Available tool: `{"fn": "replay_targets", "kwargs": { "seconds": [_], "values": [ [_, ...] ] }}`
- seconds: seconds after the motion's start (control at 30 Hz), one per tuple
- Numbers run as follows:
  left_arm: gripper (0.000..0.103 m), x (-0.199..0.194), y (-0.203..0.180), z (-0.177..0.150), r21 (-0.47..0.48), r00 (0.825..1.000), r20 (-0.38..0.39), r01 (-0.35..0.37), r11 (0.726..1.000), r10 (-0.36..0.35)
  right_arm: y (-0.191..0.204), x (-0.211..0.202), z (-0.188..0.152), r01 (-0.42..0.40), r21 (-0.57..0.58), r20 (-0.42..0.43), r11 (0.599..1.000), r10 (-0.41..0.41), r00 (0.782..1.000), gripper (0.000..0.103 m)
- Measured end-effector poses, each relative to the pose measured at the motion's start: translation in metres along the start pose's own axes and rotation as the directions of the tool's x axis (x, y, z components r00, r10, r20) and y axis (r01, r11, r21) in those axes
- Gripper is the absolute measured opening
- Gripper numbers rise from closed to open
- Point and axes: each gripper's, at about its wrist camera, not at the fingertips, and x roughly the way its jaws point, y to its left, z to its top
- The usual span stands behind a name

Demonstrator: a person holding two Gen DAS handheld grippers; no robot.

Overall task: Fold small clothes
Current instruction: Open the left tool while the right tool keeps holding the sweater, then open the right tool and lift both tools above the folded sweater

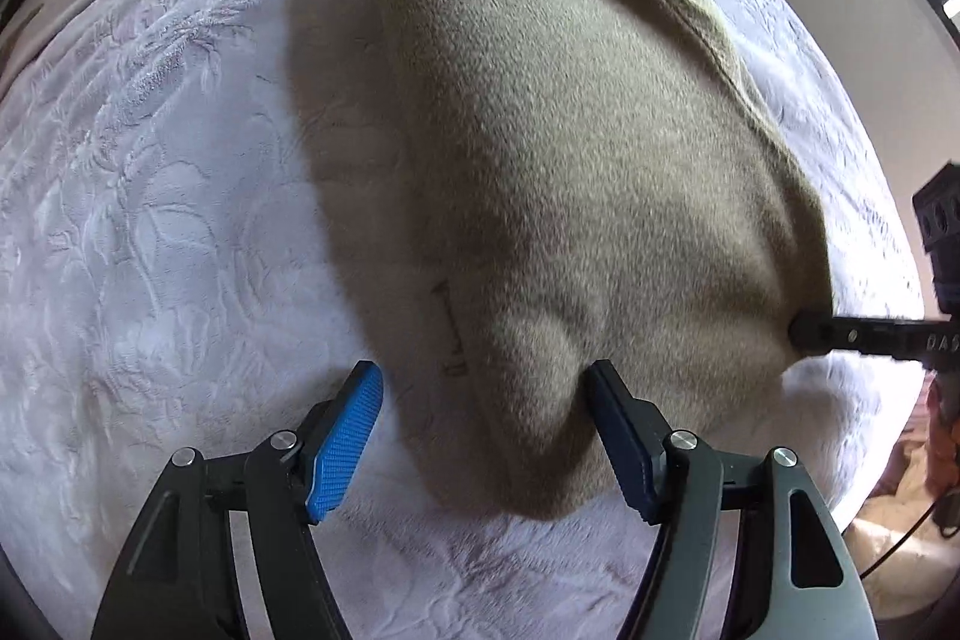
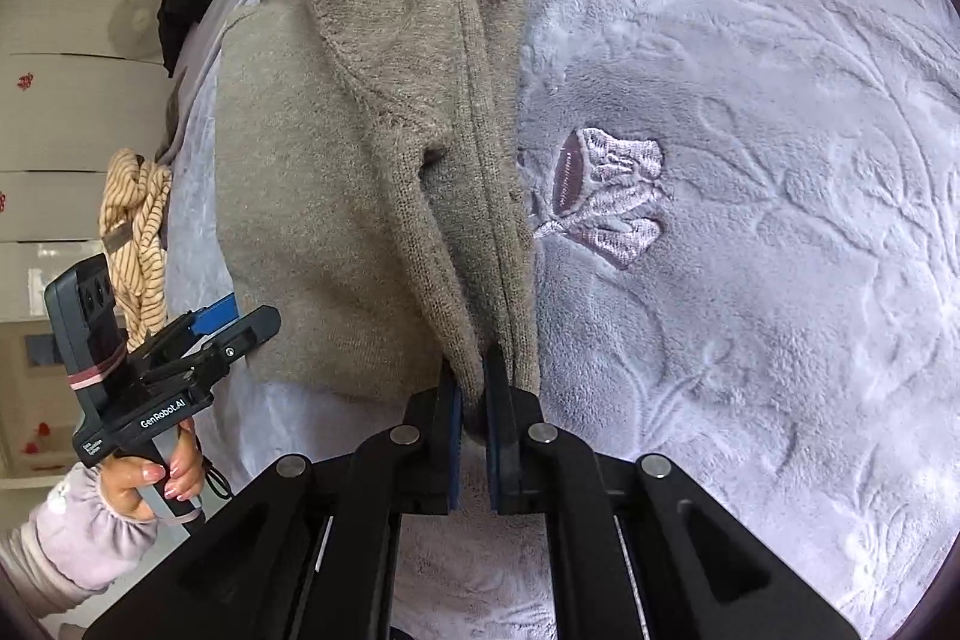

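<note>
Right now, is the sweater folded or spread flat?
Partly folded: the sweater lies doubled in layers on the blanket, with its corner pinched in the right gripper.

Your left gripper (image 1: pixel 480 388) points down at the sweater (image 1: pixel 570 148), jaws apart, with the near corner of the sweater bulging between them; the dark right pad (image 1: pixel 618 436) touches the knit while the blue left pad (image 1: pixel 345 442) stands clear of it. The sweater lies on the white blanket (image 1: pixel 150 220), casting a shadow to its left. At the sweater's right edge your right gripper (image 1: pixel 807 331) comes in from the side, its tip against the fabric, though you cannot see its jaws here.
</note>
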Motion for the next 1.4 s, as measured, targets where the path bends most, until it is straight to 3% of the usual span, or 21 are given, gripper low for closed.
{"fn": "replay_targets", "kwargs": {
  "seconds": [0.4,0.57,0.6,0.7,0.97,1.0,1.07,1.2,1.3,1.4],
  "values": [
    [0.071,-0.036,-0.004,-0.020,-0.054,0.999,-0.032,-0.036,0.998,0.034,0.007,-0.017,-0.002,0.007,0.039,0.023,0.999,-0.008,1.000,0.008],
    [0.071,-0.051,-0.001,-0.020,-0.087,0.999,-0.026,-0.036,0.996,0.034,0.009,-0.028,-0.006,0.016,0.061,0.032,0.998,-0.018,0.999,0.014],
    [0.071,-0.054,-0.001,-0.021,-0.091,0.999,-0.025,-0.037,0.995,0.035,0.008,-0.030,-0.007,0.019,0.065,0.034,0.998,-0.021,0.999,0.019],
    [0.071,-0.064,0.000,-0.024,-0.097,0.999,-0.023,-0.038,0.995,0.036,0.006,-0.036,-0.014,0.034,0.074,0.030,0.997,-0.036,0.999,0.056],
    [0.072,-0.079,-0.005,-0.033,-0.125,0.997,-0.005,-0.071,0.990,0.071,0.007,-0.047,-0.028,0.002,0.080,0.040,0.997,-0.006,0.999,0.058],
    [0.074,-0.082,-0.006,-0.034,-0.135,0.998,0.002,-0.069,0.988,0.070,0.008,-0.048,-0.029,-0.003,0.078,0.041,0.997,0.000,0.999,0.062],
    [0.097,-0.083,-0.009,-0.033,-0.148,0.998,0.009,-0.067,0.987,0.069,0.010,-0.048,-0.029,-0.014,0.070,0.043,0.997,0.011,0.999,0.069],
    [0.097,-0.087,-0.018,-0.033,-0.144,0.996,0.010,-0.084,0.986,0.087,0.016,-0.049,-0.030,-0.026,0.044,0.045,0.999,0.024,0.999,0.081],
    [0.097,-0.085,-0.022,-0.034,-0.151,0.996,-0.011,-0.085,0.985,0.084,0.023,-0.049,-0.028,-0.027,0.018,0.049,0.999,0.026,0.998,0.084],
    [0.097,-0.082,-0.023,-0.037,-0.160,0.994,-0.041,-0.102,0.982,0.097,0.030,-0.049,-0.027,-0.028,-0.019,0.061,0.999,0.029,0.998,0.096]
  ]
}}
